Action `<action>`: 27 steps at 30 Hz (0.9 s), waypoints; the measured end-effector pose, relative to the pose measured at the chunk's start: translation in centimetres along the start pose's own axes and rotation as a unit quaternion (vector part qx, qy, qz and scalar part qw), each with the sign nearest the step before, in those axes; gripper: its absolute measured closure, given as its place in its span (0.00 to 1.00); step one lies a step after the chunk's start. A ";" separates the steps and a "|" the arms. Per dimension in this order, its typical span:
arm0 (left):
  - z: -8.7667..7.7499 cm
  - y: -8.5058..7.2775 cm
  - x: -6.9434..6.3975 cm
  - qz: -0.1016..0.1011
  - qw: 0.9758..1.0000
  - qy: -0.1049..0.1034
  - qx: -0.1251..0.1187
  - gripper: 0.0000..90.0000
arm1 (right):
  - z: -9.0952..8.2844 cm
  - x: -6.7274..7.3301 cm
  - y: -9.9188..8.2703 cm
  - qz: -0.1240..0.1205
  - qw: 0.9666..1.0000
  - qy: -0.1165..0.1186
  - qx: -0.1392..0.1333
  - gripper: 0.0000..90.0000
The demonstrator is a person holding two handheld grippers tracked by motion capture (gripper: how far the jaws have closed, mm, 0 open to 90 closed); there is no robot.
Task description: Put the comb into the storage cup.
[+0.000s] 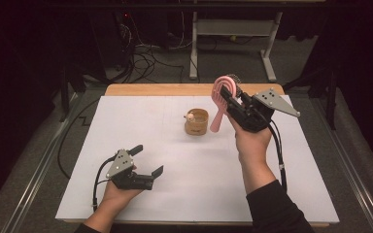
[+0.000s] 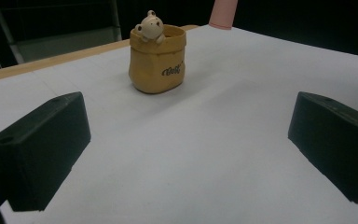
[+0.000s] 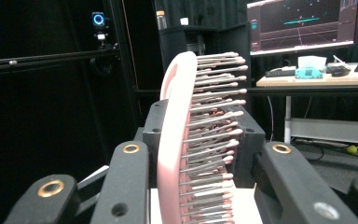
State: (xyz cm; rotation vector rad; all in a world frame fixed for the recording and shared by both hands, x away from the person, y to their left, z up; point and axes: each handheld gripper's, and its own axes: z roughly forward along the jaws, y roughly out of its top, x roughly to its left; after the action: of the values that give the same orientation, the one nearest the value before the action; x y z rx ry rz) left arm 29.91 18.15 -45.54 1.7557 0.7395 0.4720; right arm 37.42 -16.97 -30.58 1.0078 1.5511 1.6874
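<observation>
Your right claw [image 1: 232,100] was clamped on the pink hairbrush [image 1: 220,103], held up above the counter [image 1: 141,121] with the handle hanging down just beside the yellow bear pot [image 1: 196,122]. In the right gripper view the brush head [image 3: 179,140] stood upright between the jaws, bristles [image 3: 212,126] facing one of them. Your left claw [image 1: 146,159] rested low over the white counter near its front edge, jaws apart with nothing between them, well apart from the pot [image 2: 157,58].
</observation>
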 end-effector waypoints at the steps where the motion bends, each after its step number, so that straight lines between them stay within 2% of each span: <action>1: 0.0 0.0 0.0 0.001 1.000 0.001 0.000 0.00 | 0.2 0.0 0.1 0.000 1.000 0.000 -0.001 0.74; 11: 0.0 0.0 0.0 0.001 1.000 -0.002 0.002 0.00 | 2.3 0.5 1.1 -0.009 1.000 -0.003 -0.004 0.74; 19: 0.0 -0.1 0.1 0.000 1.000 -0.001 0.002 0.00 | 3.9 0.6 0.8 -0.013 1.000 -0.003 -0.012 0.74; 27: 0.0 0.0 0.0 -0.002 1.000 -0.001 -0.001 0.00 | 5.2 0.7 0.3 -0.006 1.000 -0.006 -0.019 0.74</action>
State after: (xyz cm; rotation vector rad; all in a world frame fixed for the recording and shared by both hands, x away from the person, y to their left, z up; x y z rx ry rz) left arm 29.91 18.16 -45.59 1.7528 0.7417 0.4668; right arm 41.55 -13.71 -30.15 0.9853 1.5089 1.6928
